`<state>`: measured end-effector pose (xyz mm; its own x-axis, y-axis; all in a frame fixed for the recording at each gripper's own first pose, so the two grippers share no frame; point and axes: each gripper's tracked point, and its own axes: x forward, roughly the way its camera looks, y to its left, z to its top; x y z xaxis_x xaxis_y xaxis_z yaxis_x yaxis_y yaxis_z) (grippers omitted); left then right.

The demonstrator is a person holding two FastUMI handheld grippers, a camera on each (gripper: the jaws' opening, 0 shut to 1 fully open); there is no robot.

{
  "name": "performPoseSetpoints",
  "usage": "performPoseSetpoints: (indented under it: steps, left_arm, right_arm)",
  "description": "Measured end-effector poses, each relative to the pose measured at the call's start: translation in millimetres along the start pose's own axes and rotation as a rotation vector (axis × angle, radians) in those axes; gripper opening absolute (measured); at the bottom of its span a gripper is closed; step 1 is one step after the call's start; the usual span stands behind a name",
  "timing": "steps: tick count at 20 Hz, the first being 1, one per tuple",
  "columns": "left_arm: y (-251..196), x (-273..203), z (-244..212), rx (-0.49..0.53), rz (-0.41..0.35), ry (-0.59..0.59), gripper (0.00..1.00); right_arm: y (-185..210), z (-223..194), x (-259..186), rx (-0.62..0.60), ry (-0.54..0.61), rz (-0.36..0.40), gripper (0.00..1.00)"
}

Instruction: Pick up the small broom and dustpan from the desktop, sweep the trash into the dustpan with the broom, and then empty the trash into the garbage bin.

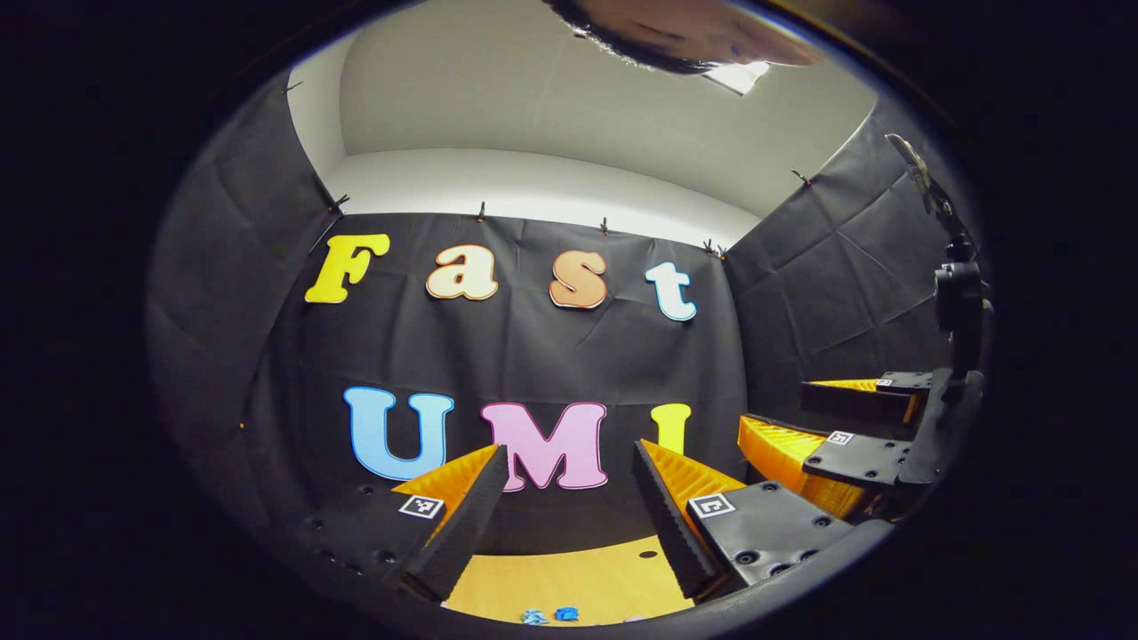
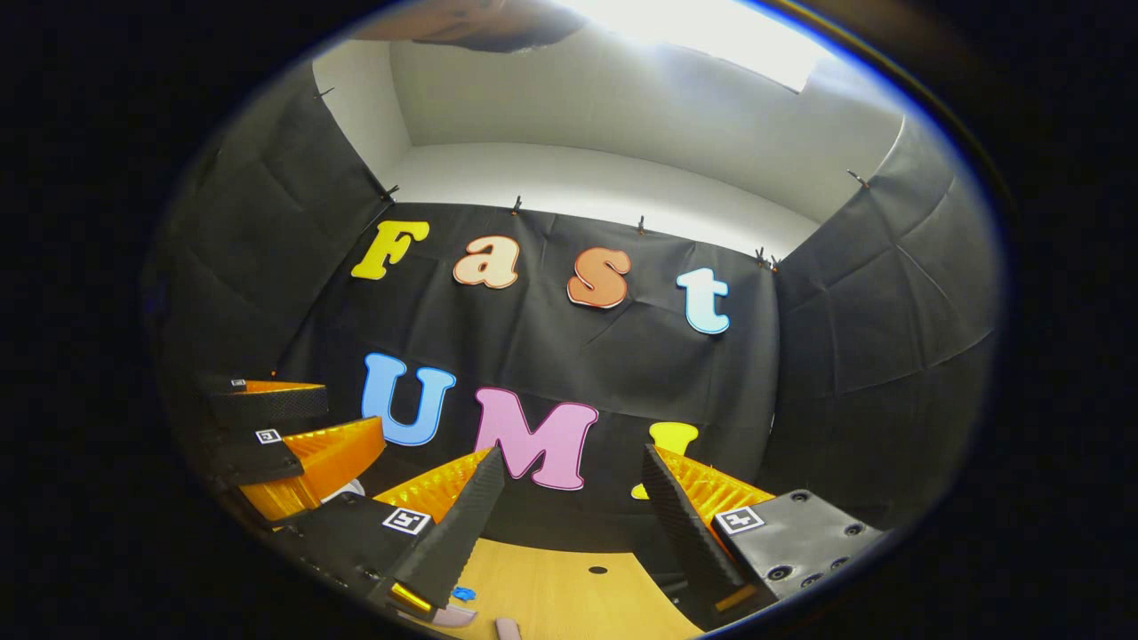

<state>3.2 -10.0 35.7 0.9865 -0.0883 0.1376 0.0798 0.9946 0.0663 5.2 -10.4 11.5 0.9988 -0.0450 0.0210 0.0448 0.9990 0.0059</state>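
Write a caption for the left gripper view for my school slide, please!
Open left claw held above the wooden desktop, blue trash bits below, right claw open alongside.

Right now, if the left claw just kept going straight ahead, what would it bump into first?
Probably the booth's black cloth wall. The left claw is open, holds nothing, and points level above the wooden desktop. Nothing shows between its fingers and the cloth, though how far off the cloth is remains unclear.
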Motion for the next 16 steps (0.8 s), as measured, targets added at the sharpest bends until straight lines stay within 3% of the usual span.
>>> performPoseSetpoints:
  steps: [16]
  left_arm:
    - [12.6,-7.4,-0.9,-0.021,0.011,0.016,0.85]
  right_arm:
    - [18.1,33.2,-2.8,-0.025,-0.109,0.032,0.96]
